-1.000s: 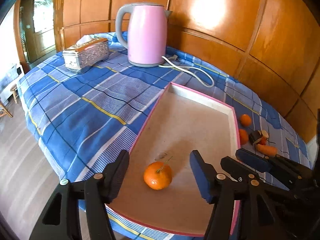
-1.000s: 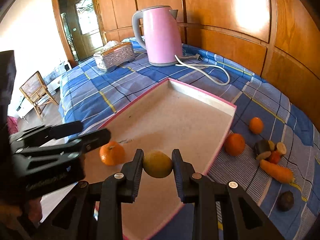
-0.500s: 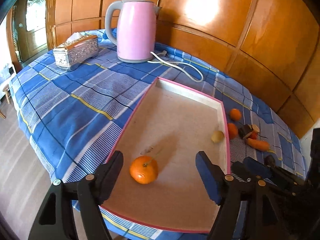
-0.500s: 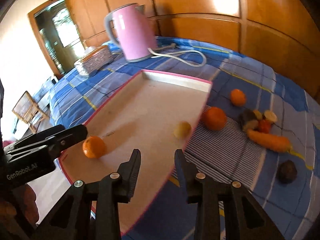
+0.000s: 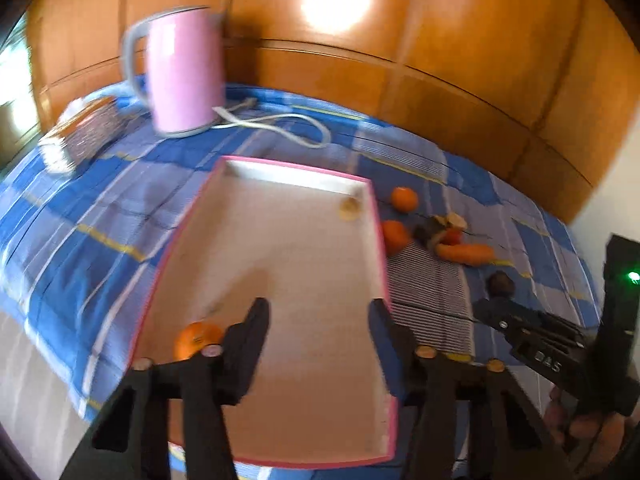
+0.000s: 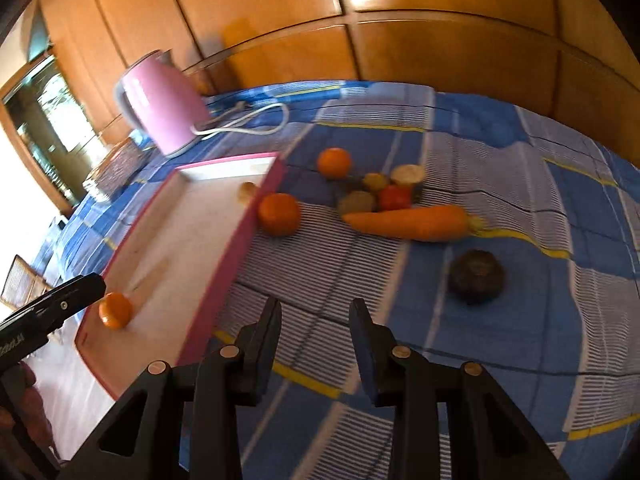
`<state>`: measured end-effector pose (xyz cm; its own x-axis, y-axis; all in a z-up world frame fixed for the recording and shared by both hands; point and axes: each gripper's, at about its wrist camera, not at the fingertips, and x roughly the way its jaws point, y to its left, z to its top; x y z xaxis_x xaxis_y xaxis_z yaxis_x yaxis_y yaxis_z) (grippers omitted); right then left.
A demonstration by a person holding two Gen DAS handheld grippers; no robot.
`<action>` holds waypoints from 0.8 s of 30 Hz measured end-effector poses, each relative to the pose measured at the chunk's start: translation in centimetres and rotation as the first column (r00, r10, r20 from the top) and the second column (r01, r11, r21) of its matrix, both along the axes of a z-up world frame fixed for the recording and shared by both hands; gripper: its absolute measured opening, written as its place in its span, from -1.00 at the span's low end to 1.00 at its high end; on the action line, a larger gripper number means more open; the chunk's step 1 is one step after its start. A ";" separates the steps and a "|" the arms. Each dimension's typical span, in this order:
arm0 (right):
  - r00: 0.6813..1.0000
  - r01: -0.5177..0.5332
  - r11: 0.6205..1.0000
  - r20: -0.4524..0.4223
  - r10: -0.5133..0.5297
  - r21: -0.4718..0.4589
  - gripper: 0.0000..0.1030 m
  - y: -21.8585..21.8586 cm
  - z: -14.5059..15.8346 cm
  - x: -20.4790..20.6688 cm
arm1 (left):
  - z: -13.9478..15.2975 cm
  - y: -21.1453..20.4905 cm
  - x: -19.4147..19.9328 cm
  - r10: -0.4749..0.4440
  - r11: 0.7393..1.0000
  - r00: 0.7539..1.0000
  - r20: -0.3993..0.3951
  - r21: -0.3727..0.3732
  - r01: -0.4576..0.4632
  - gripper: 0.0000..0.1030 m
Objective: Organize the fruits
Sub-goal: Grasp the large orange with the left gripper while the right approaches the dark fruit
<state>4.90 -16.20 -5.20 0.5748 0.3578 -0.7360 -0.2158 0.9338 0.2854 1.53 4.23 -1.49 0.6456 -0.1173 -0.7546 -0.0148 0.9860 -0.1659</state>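
Two fruits lie in the tray (image 5: 360, 240): an orange (image 6: 115, 310) at 7 o'clock and a yellow one (image 5: 349, 209) at 1 o'clock. More fruit (image 6: 279, 214) waits on the surface (image 6: 520, 340). The left tongs (image 5: 320, 320) have just been closing on nothing, and the right tongs (image 6: 314, 320) are apart and empty.

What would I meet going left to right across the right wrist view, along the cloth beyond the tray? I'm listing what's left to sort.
Orange against the tray's wall → orange farther back → red tomato-like piece → carrot → dark round fruit.
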 end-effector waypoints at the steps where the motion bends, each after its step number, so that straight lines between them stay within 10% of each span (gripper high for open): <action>1: 1.000 0.005 1.000 -0.001 -0.005 -0.001 -0.32 -0.2 -0.1 0.0 | -0.1 -0.7 0.4 -0.030 1.000 1.000 -0.009 -0.007 0.030 -0.28; 16: 0.998 0.056 0.998 -0.005 -0.056 0.001 -0.32 -2.4 -0.8 0.2 | -1.8 -7.1 7.2 -0.277 0.959 0.954 -0.112 -0.094 0.267 -0.35; 24: 0.997 0.077 0.997 -0.013 -0.077 0.015 -0.32 -3.6 -1.1 0.8 | -5.3 -9.1 10.6 -0.248 0.962 0.938 -0.242 -0.179 0.208 -0.34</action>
